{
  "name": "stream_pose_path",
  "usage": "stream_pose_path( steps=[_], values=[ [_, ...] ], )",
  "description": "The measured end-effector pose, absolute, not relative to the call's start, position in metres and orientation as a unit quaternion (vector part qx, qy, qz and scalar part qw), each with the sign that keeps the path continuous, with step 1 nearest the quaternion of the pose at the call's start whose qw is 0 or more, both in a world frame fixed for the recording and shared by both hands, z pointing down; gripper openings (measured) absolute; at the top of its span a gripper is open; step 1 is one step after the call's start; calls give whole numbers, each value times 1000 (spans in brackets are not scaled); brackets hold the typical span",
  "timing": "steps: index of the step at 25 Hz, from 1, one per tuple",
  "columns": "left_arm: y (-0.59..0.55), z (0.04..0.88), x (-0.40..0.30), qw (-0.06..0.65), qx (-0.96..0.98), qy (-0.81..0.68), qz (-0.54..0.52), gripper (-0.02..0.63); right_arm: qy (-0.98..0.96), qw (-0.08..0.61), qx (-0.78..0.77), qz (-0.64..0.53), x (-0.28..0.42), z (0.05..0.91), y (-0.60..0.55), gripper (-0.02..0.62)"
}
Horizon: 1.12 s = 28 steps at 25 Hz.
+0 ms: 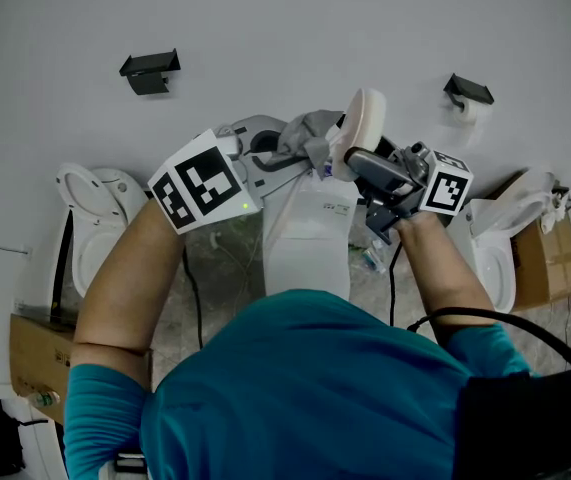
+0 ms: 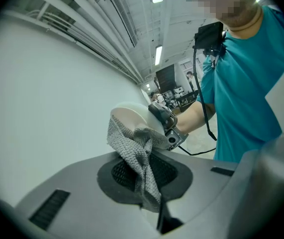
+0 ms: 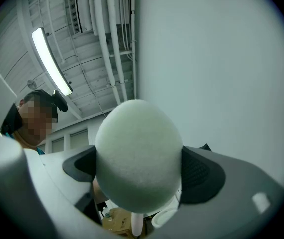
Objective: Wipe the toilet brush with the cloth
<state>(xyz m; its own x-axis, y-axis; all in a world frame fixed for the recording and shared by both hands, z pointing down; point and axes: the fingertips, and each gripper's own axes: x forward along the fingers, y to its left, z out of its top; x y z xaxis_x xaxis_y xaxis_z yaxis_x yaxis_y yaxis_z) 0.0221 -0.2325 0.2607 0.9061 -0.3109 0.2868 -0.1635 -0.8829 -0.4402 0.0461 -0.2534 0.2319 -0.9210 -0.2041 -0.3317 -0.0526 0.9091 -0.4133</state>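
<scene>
The toilet brush's rounded white head (image 3: 139, 156) fills the gap between my right gripper's (image 3: 139, 172) jaws, which are shut on its two sides. A bit of white handle (image 3: 136, 227) shows below the head. In the head view the white head (image 1: 363, 123) is held up in front of the wall by my right gripper (image 1: 383, 176). A grey waffle cloth (image 2: 138, 156) hangs from my left gripper (image 2: 147, 185), which is shut on it. The cloth's upper part (image 1: 310, 128) lies against the brush head (image 2: 131, 115).
A white toilet cistern (image 1: 310, 230) stands below the grippers. Other toilets stand at the left (image 1: 90, 218) and right (image 1: 500, 243), beside cardboard boxes (image 1: 35, 353). On the wall are a black bracket (image 1: 150, 70) and a paper-roll holder (image 1: 468, 93).
</scene>
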Motion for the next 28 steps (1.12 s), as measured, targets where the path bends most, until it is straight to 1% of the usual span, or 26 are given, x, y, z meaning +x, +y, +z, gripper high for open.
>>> stream_pose_path(
  steps=[7,16,28],
  values=[
    [-226,270,15,186,-960,120,-171,35,959,193,-78,-191,48,229,-254,483],
    [-242,272,29,155,-966,119,-168,35,954,212,-88,-194,75,213,-280,483],
    [-229,304,22,131,-969,119,-175,35,948,244,-107,-175,91,195,-286,482]
  ],
)
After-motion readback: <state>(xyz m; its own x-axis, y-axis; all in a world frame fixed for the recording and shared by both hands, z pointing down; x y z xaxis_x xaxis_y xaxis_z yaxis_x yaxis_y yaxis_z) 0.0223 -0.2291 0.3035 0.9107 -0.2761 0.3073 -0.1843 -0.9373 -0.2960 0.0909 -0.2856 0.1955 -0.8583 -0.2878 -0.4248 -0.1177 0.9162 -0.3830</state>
